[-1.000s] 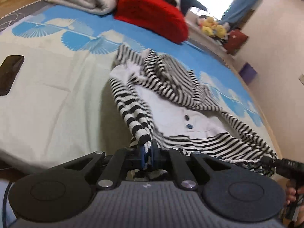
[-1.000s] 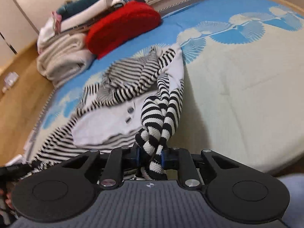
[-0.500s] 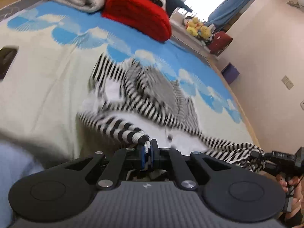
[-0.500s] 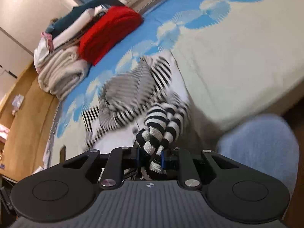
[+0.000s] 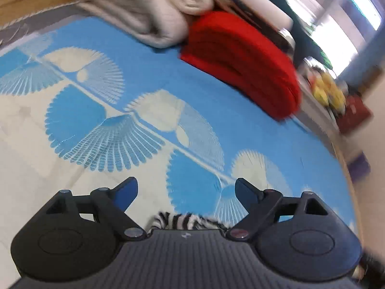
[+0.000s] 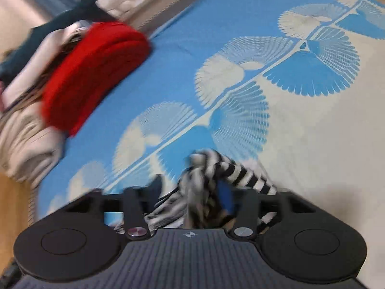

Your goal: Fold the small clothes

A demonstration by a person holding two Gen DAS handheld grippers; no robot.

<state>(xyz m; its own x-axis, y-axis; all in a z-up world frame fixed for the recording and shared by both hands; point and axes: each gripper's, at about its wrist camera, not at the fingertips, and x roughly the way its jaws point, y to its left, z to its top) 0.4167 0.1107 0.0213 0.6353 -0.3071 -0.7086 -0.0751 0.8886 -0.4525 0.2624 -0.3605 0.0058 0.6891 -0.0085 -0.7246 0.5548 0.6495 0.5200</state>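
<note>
The black-and-white striped small garment (image 5: 185,220) shows only as a strip at the bottom of the left wrist view, below and behind my left gripper (image 5: 186,187). That gripper's jaws are opening and stand wide apart over the blue-and-cream bedspread (image 5: 108,125), with nothing between the fingertips. In the right wrist view, which is blurred, the striped sleeve (image 6: 231,168) lies bunched between and over the fingers of my right gripper (image 6: 190,190). Its jaws are opening too, and the blue pad (image 6: 225,196) stands clear of the cloth's bulk.
A red folded blanket (image 5: 243,62) and a beige folded blanket (image 5: 154,12) lie at the far end of the bed, with more stacked bedding behind. Yellow soft toys (image 5: 329,91) sit past the bed's right side. Wooden floor (image 6: 14,207) shows at the left.
Both grippers swung fast across the bed with the striped sleeves shut in them. Now both have opened: the left let go of its cuff, and the right sleeve lies loose between the jaws.
</note>
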